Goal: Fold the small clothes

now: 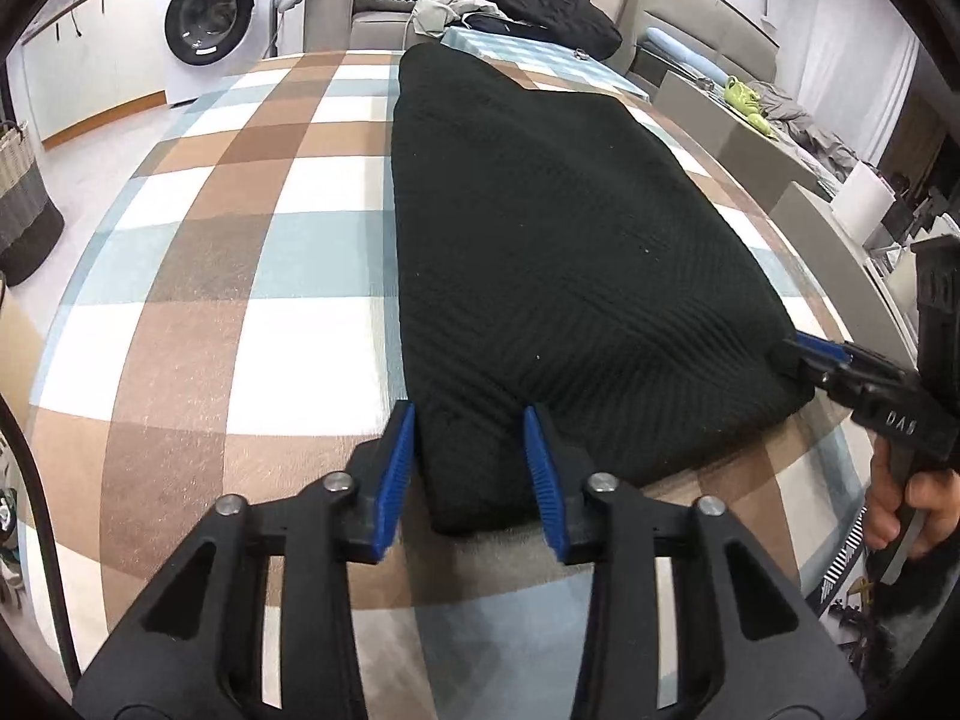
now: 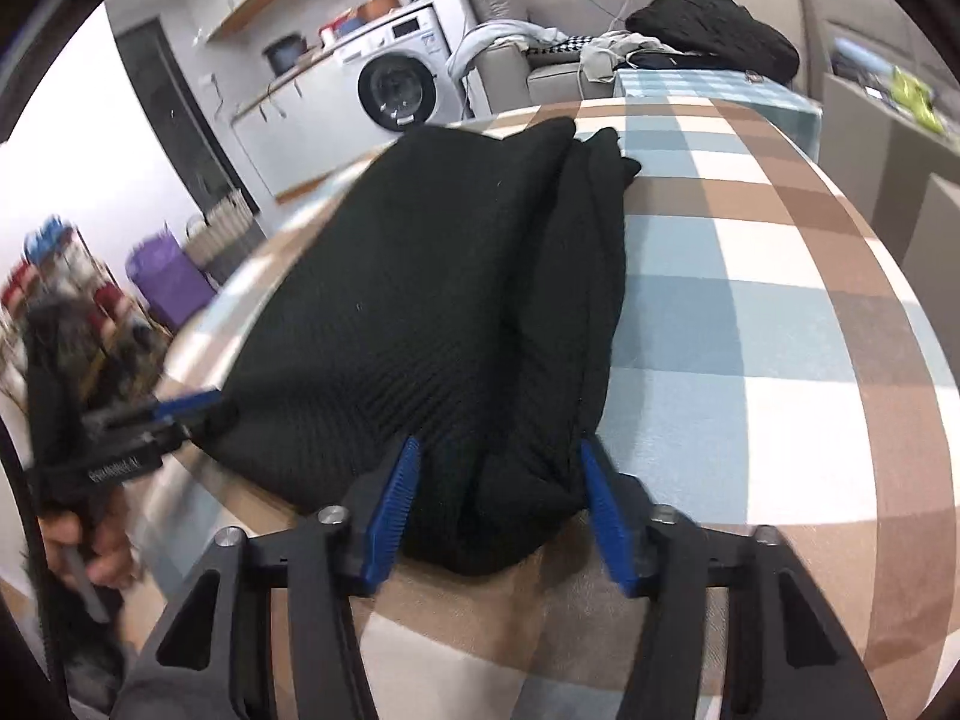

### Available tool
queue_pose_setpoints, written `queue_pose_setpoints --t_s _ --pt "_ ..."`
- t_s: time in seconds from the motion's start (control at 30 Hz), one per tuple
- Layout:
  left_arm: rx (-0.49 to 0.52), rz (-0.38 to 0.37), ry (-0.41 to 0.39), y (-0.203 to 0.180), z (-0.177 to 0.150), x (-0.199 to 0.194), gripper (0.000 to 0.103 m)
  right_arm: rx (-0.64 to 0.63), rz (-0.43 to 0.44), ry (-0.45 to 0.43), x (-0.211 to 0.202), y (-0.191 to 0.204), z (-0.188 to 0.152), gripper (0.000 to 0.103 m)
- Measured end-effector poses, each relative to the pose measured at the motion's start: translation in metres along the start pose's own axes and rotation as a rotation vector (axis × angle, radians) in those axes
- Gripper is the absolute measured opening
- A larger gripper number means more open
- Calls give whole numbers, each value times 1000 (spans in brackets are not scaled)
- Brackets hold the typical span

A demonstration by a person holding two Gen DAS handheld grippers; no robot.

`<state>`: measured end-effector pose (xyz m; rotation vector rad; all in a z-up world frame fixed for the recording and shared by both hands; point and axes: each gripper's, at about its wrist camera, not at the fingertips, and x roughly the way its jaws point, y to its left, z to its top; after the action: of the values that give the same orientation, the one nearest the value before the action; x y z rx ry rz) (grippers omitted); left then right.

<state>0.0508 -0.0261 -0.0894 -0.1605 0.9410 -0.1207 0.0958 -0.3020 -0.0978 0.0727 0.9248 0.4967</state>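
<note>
A black knit garment lies folded lengthwise on the checked tablecloth. My left gripper is open, its blue pads astride the garment's near left corner. My right gripper shows at the right edge in the left wrist view, at the garment's near right corner. In the right wrist view the garment runs away from me, and my right gripper is open with its pads on either side of the bunched near end. My left gripper shows at the left.
A washing machine stands at the back left. A sofa with a black cushion and loose clothes lies behind the table. A woven basket sits on the floor at left. A purple bin and shelves stand at the left.
</note>
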Motion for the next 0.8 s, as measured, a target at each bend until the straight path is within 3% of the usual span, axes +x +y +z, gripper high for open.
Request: queue_pose_setpoints --t_s 0.17,0.43,0.57,0.67,0.7,0.77,0.8 --pt "13 12 -15 -3 11 7 24 -28 -23 -4 8 5 7 37" --pt "21 51 -28 4 67 43 23 16 -41 -18 43 -11 54 37" --pt "29 49 -30 8 81 50 23 7 -57 -34 44 -11 61 37" --pt "20 43 -51 12 80 46 27 -2 -52 -60 35 -10 60 50" --pt "21 41 -51 12 79 44 30 -10 -54 -73 29 -9 61 60" --pt "23 38 -77 13 77 36 52 -28 -41 -113 17 -7 60 75" --pt "23 38 -101 12 75 29 58 -38 -38 -144 9 -5 60 86"
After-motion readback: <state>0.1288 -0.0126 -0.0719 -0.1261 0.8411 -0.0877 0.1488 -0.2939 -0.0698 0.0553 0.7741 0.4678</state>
